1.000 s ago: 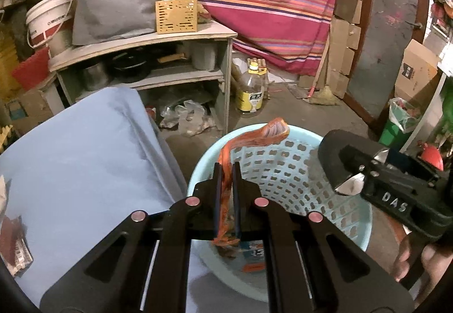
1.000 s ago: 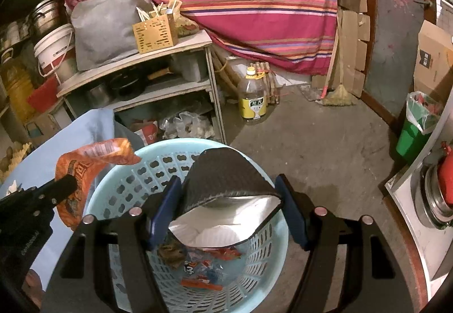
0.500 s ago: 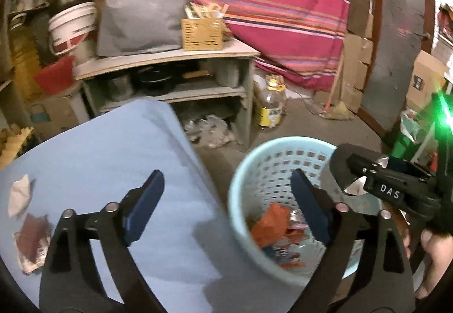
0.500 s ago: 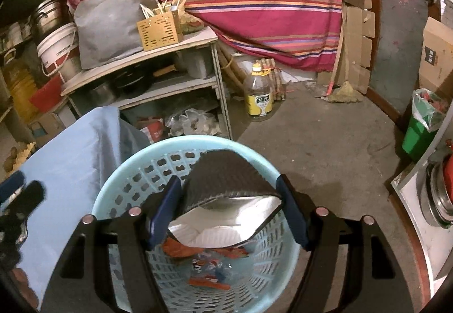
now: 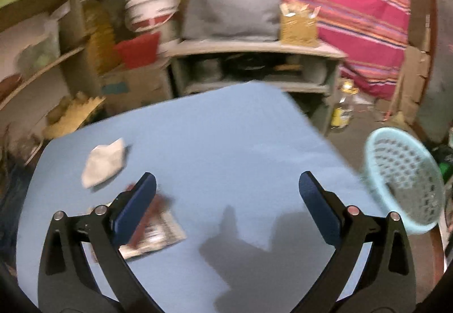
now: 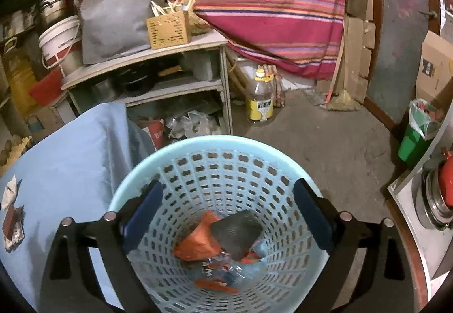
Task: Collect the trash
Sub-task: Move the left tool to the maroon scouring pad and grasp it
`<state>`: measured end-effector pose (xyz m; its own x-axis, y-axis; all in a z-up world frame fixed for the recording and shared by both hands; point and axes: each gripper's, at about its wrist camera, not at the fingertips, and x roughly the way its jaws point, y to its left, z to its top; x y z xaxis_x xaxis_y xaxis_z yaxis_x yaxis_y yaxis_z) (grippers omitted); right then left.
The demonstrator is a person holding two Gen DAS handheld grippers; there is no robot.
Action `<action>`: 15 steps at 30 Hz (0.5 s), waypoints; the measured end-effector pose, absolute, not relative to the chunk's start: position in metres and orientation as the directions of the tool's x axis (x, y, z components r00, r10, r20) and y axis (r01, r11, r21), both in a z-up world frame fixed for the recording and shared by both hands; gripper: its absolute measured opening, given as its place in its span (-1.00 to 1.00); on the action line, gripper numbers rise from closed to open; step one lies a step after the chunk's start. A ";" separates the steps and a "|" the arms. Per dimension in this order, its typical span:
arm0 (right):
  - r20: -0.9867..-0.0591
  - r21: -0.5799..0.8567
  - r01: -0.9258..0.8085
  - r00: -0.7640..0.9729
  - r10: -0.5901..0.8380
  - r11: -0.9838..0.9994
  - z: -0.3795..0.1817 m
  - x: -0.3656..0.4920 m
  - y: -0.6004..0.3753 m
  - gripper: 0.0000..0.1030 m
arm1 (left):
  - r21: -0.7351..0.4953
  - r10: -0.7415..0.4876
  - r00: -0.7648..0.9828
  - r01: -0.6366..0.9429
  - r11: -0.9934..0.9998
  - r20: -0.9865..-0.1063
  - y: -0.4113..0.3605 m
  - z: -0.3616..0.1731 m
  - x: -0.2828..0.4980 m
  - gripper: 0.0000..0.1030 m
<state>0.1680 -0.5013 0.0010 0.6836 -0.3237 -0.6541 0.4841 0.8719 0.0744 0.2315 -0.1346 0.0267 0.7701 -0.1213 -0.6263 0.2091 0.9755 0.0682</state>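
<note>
My right gripper [image 6: 228, 211] hangs over the light blue basket [image 6: 215, 140], its jaws opening with nothing between them. In the basket lie an orange wrapper [image 6: 198, 242], a dark grey pouch [image 6: 236, 233] and several small wrappers. My left gripper [image 5: 228, 199] is over the blue table [image 5: 226, 143], its jaws opening and empty. A crumpled white paper [image 5: 103, 165] lies ahead of it on the left. A dark red wrapper on a printed packet [image 5: 158, 230] lies partly under the left finger. The left wrist view is blurred; the basket [image 5: 405, 171] shows at its right edge.
A grey shelf unit [image 6: 147, 58] with pots, a bucket and a wooden box stands behind the table. An oil bottle [image 6: 260, 97] and a broom [image 6: 339, 97] are on the floor by the striped cloth. A green bin [image 6: 416, 137] is at the right.
The left gripper let the orange wrapper fall into the basket, opened wide and swung left over the table. The right gripper opened and the dark pouch dropped into the basket.
</note>
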 end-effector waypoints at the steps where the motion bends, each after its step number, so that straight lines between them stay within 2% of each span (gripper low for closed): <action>1: -0.649 0.072 0.478 0.688 -0.323 0.875 0.003 0.170 -0.497 0.78 | 0.070 -0.108 0.763 0.197 0.978 -0.638 -0.121 0.021 0.236 0.89; 4: -0.639 0.062 0.465 0.698 -0.323 0.883 0.006 0.176 -0.482 0.80 | 0.126 -0.038 0.757 0.158 0.979 -0.652 -0.090 0.006 0.245 0.89; 6: -0.635 0.067 0.461 0.704 -0.318 0.885 0.008 0.179 -0.476 0.88 | 0.141 -0.015 0.750 0.144 0.979 -0.662 -0.074 -0.002 0.251 0.89; 15: -0.654 0.094 0.422 0.709 -0.264 0.902 0.006 0.198 -0.444 0.91 | 0.076 -0.035 0.695 0.128 0.989 -0.718 -0.034 -0.038 0.270 0.88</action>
<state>0.1984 -0.4437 0.0059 0.7093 -0.2638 -0.6537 0.4223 0.9015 0.0943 0.2701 -0.0338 -0.0381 0.6949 -0.0347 -0.7183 0.1278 0.9889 0.0759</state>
